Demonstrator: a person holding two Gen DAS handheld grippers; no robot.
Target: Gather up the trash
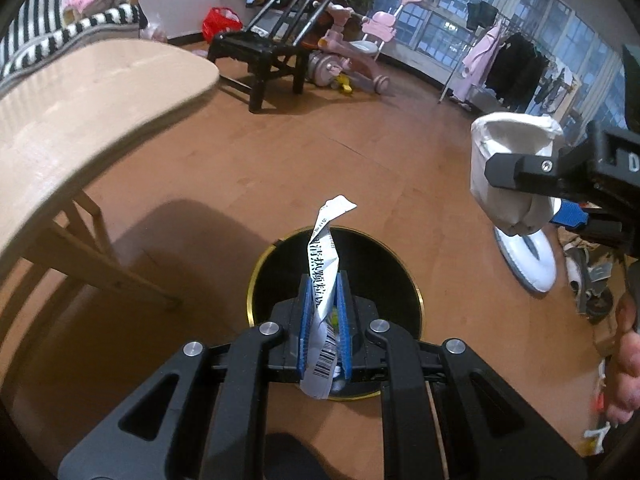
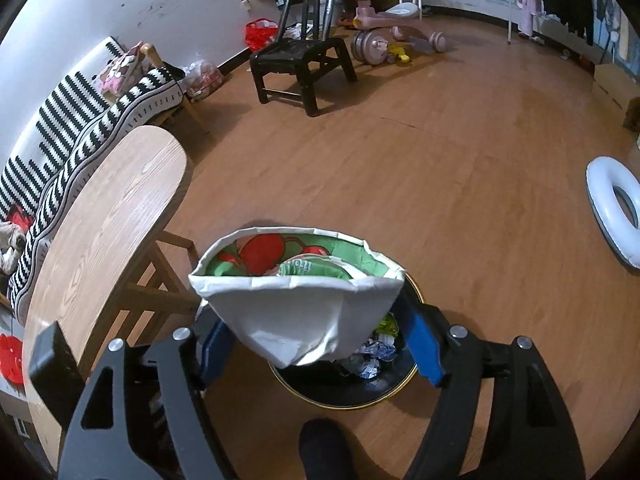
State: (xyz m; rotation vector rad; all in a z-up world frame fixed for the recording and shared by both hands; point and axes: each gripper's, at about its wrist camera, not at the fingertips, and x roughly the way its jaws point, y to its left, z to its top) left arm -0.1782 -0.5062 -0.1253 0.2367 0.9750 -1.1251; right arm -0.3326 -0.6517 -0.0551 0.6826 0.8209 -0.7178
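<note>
Left wrist view looks down past the left gripper [image 1: 325, 300], whose blue pads are pressed tight on a crumpled printed wrapper [image 1: 325, 272] — barcode near the lower end, dark lettering up the strip, the top end twisting free above the fingers. Directly beneath it on the wooden floor [image 1: 280, 152] stands a round black trash bin [image 1: 394, 280] with a gold rim. To the upper right, the right gripper [image 1: 524, 194] carries a white paper cup [image 1: 500, 152], one black finger lying across its side; the cup hangs above the floor, with a white inflatable ring [image 1: 538, 264] on the ground below and behind it. A light wooden table [image 1: 80, 112] fills the left side, and a black wooden chair [image 1: 276, 48] stands further back.

From the right wrist view, the cup [image 2: 296, 312] sits between the widely spread blue pads [image 2: 424, 344] of the right gripper [image 2: 316, 344], its mouth tipped away, showing a green and red printed lining. Whether the pads actually press on its crushed base cannot be told: the right pad appears to stand clear of it, and the left is mostly hidden behind the paper. Under the cup is the bin [image 2: 392, 388], already holding crumpled wrappers [image 2: 374, 354]. The table [image 2: 104, 216] stands just beside the bin.
</note>
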